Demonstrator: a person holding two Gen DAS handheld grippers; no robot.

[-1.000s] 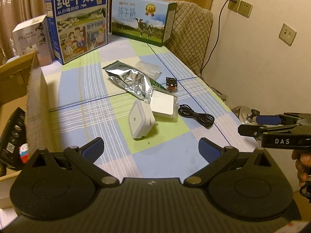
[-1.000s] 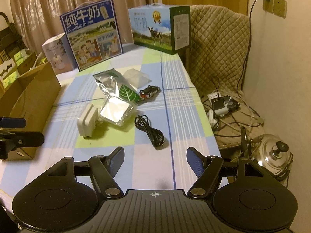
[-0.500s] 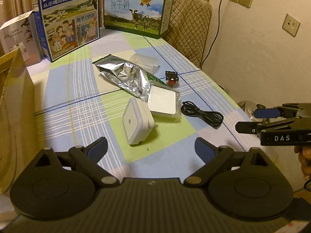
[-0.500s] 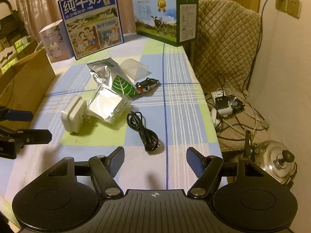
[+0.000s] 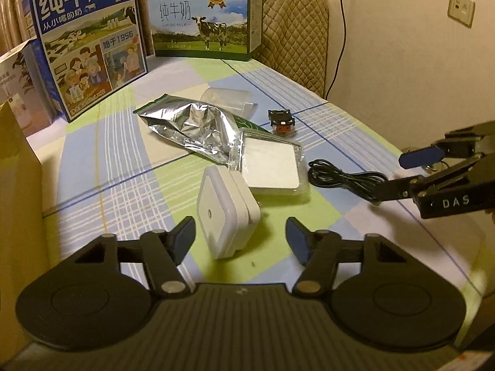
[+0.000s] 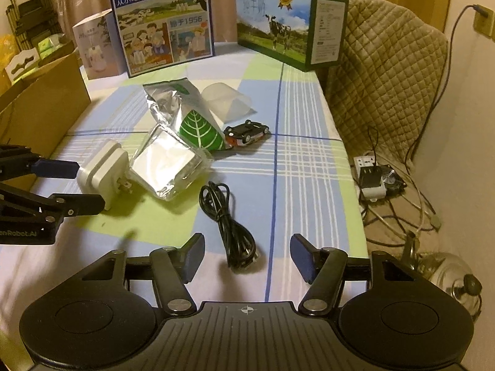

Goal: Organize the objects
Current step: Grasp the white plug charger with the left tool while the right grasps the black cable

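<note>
cardboard box point(image 6: 46, 102) at the left edge of the table point(image 6: 309, 167), checked blue-green cloth. left hand-held gripper point(image 5: 240, 237) pointing down at the white charger point(image 5: 227, 213): a rounded square plastic block on its edge, flat face toward the left wrist camera, prongs on the far side pointing at the clear-wrapped white square pack point(image 5: 272, 167). charger sits between the pads, jaws closing, half-wide, no contact visible. behind it a crinkled silver foil bag point(image 5: 191, 126), long axis running back-left to front-right, green leaf print at the near end. clear soft plastic lid point(image 6: 227, 100) behind the bag. small black toy car point(image 6: 247, 131) flipped on its roof, lengthwise left-right in the right wrist view. black cable point(image 6: 229, 219), coiled and bundled, long axis toward the right hand-held gripper point(image 6: 247, 255), its near plug end between the pads, jaws closing, medium gap, not touching. two milk cartons point(image 6: 161, 21) upright at the far end.
</note>
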